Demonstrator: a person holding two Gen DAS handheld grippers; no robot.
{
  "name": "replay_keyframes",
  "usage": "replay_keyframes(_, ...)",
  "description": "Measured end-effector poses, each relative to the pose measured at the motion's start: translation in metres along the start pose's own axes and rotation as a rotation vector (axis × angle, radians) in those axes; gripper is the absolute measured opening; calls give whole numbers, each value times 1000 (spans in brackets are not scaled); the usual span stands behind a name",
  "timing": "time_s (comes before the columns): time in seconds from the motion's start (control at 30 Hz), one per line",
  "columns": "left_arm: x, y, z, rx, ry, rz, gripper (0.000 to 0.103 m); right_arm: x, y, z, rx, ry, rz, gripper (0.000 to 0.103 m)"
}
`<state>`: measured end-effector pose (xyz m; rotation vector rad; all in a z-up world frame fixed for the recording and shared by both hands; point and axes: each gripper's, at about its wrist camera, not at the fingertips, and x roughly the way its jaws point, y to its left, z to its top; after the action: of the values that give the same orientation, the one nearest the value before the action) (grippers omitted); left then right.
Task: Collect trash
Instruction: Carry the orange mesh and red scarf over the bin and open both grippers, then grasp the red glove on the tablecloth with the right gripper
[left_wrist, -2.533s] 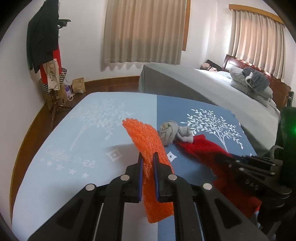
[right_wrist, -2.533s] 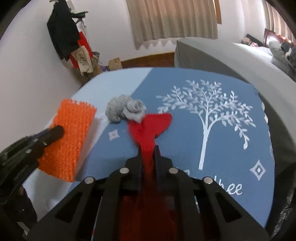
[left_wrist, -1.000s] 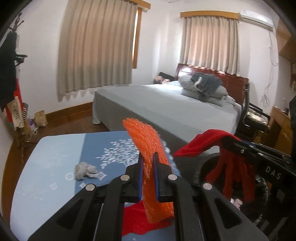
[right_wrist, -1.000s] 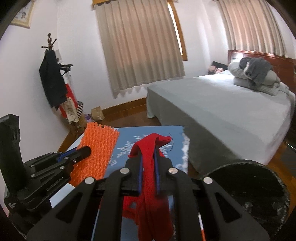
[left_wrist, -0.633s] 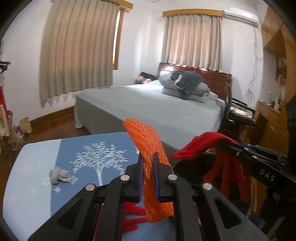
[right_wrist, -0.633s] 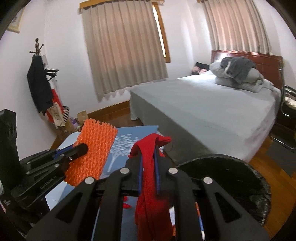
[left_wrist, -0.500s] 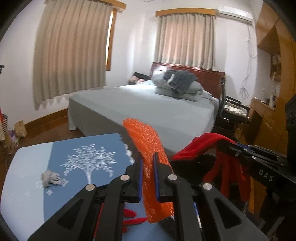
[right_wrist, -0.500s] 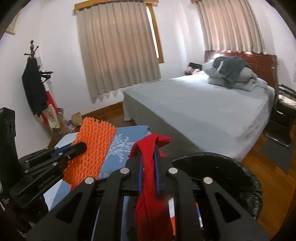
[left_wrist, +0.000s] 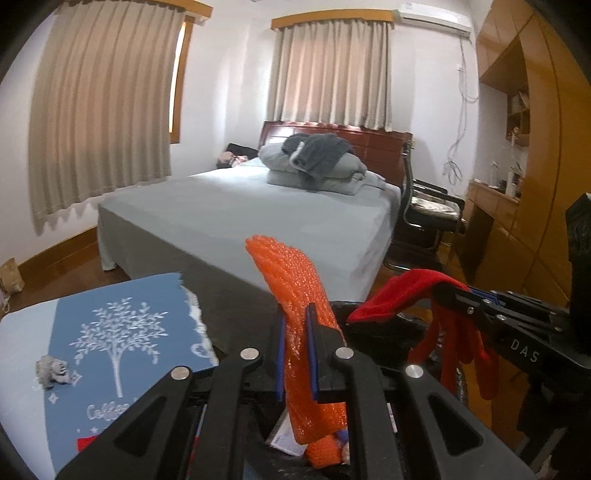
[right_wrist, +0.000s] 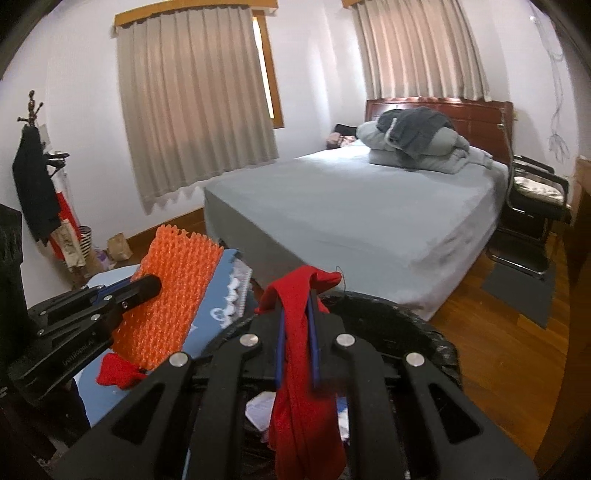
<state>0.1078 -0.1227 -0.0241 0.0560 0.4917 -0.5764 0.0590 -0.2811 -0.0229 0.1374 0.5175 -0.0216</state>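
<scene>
Two pieces of trash are held, one in each gripper. An orange foam net sleeve (left_wrist: 301, 295) is pinched upright between the clenched fingers of the left gripper (left_wrist: 295, 354), its lower end hanging below them. A limp red fabric piece (right_wrist: 299, 354) is clamped between the fingers of the right gripper (right_wrist: 295, 347), its top folded over the fingertips and its length hanging down behind them. Both items are held over a round bin lined with a black plastic bag (right_wrist: 417, 325), in which white scraps of paper (right_wrist: 258, 406) are seen.

To the left, a table covered with a blue cloth printed with a white tree (left_wrist: 118, 332) stands just beside the bin. One grey crumpled wad (left_wrist: 51, 369) lies on this cloth, and one small red scrap (right_wrist: 116, 371) is seen at the near edge of the table.

Behind, one bed with a grey sheet (right_wrist: 369, 206) carries a pile of folded grey bedding (right_wrist: 417, 144). Two curtained windows (right_wrist: 195, 99) are counted, and one black chair (left_wrist: 424, 218) stands beside the bed.
</scene>
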Motion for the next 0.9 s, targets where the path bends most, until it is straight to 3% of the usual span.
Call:
replay_keyframes(0.43,48,-29,-12,41,73,-96,13,10,-39,-25,51,46,-79,15)
replay_keyframes(0.5,50,-25,-14,30,85,-99,28,11,-40,-27,57,49,-96,38)
replay_keyframes(0.53,51,-24,-14,24,84,-94,42,11,-41,-29,59,48,-102,43)
replay_keyframes(0.57,51,-19,-14,17,81,-85,49,11,-42,-29,61,46,-109,52)
replay_keyframes(0.7,44,-5,-16,-3,70,-39,60,9,-43,-30,65,29,-137,85)
replay_keyframes(0.8,35,9,-16,-16,56,5,69,6,-39,-29,61,6,-132,96)
replay_keyframes(0.9,23,25,-17,-37,40,47,77,8,-33,-27,53,8,-118,97)
